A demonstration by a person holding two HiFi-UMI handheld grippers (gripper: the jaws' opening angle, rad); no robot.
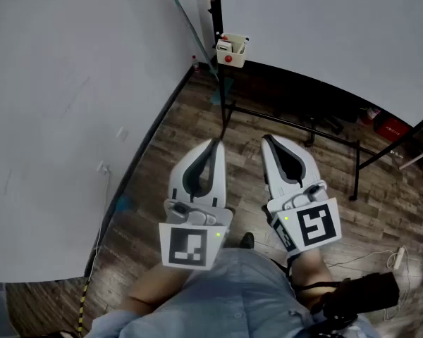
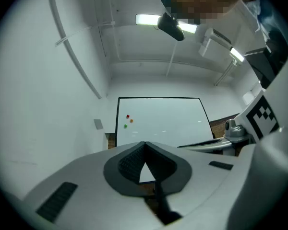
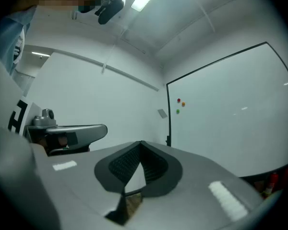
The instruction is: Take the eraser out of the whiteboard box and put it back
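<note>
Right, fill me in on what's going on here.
A person holds a gripper in each hand. The left gripper and the right gripper both have their jaws together with nothing between them. They point towards the whiteboard, which stands some way off across the wooden floor. The small whiteboard box hangs at the board's lower corner, untouched, and neither gripper is near it. What lies inside is too small to tell.
</note>
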